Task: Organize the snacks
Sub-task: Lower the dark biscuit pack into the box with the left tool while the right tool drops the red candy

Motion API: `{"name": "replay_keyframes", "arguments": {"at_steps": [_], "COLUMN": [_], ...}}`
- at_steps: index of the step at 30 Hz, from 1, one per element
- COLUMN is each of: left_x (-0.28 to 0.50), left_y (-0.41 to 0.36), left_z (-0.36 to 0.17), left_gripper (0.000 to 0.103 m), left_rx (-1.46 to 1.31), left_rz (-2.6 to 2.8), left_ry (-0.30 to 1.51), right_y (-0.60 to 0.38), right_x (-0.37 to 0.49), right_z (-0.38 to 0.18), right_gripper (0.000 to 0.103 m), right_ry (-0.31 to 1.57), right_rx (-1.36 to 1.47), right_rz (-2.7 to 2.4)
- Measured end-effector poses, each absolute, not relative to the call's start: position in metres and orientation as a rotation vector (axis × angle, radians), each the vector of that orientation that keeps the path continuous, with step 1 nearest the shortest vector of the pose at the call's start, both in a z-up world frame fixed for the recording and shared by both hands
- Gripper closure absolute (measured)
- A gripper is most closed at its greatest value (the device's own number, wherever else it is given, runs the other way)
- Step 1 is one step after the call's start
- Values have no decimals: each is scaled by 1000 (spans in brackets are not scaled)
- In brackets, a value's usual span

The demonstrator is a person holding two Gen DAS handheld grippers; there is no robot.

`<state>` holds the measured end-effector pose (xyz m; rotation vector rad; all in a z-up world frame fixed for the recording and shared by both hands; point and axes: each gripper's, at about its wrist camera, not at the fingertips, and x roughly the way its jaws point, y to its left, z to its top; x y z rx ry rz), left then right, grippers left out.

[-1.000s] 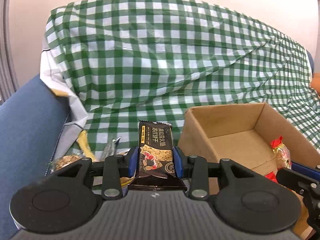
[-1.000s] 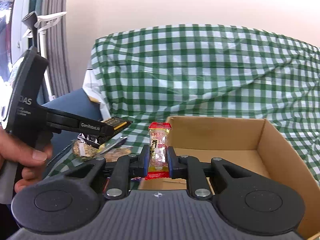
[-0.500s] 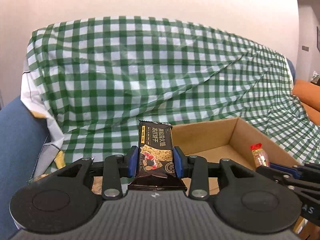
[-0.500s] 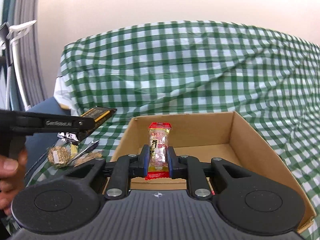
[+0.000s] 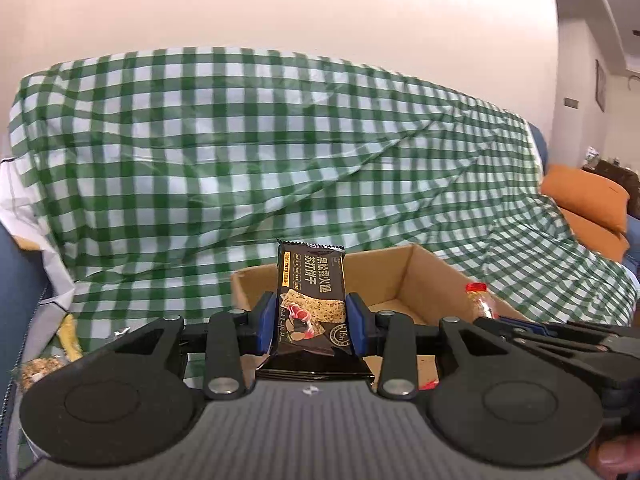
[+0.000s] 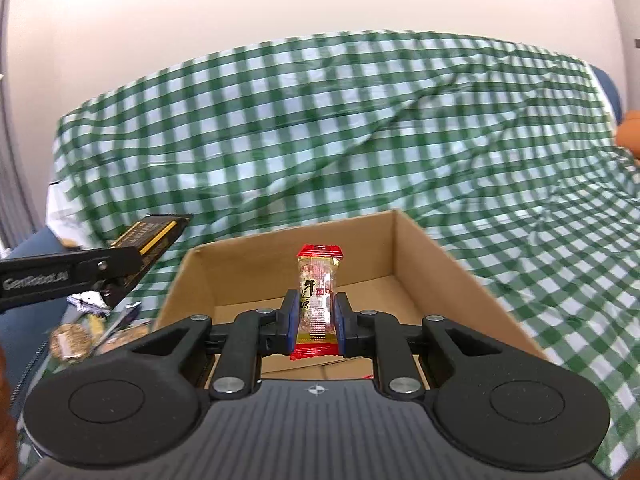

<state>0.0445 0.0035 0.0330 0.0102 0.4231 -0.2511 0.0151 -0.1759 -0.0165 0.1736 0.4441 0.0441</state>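
My left gripper (image 5: 312,322) is shut on a black cracker packet (image 5: 311,300), held upright in front of the open cardboard box (image 5: 380,280). My right gripper (image 6: 316,314) is shut on a small red-and-clear candy packet (image 6: 318,300), held upright over the box (image 6: 420,256). The right gripper with its candy (image 5: 478,302) shows at the right of the left wrist view. The left gripper with the black packet (image 6: 154,236) shows at the left of the right wrist view, beside the box's left wall.
The box sits on a sofa under a green checked cloth (image 5: 240,140). Several loose snacks (image 6: 76,336) lie on the cloth left of the box. An orange cushion (image 5: 588,200) is at far right. The sofa's blue arm (image 5: 16,280) is at left.
Both grippers have moved right and nearer the box, each still holding its packet. The box now sits straight ahead of both. The right wrist view is motion-blurred.
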Motion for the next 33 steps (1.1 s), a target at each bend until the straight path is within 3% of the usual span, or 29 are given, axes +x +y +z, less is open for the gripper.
{"name": "replay_keyframes", "arguments": {"at_steps": [33], "left_x": [42], "left_y": [-45], "left_z": [22], "left_gripper": [61], "left_rx": [49], "left_rz": [-383], "left_ry": [394], "right_y": [-201], "right_x": [18], "right_z": [-25], "right_gripper": [84], "right_ry": [466], "right_rx": [187], "right_rz": [-76]}}
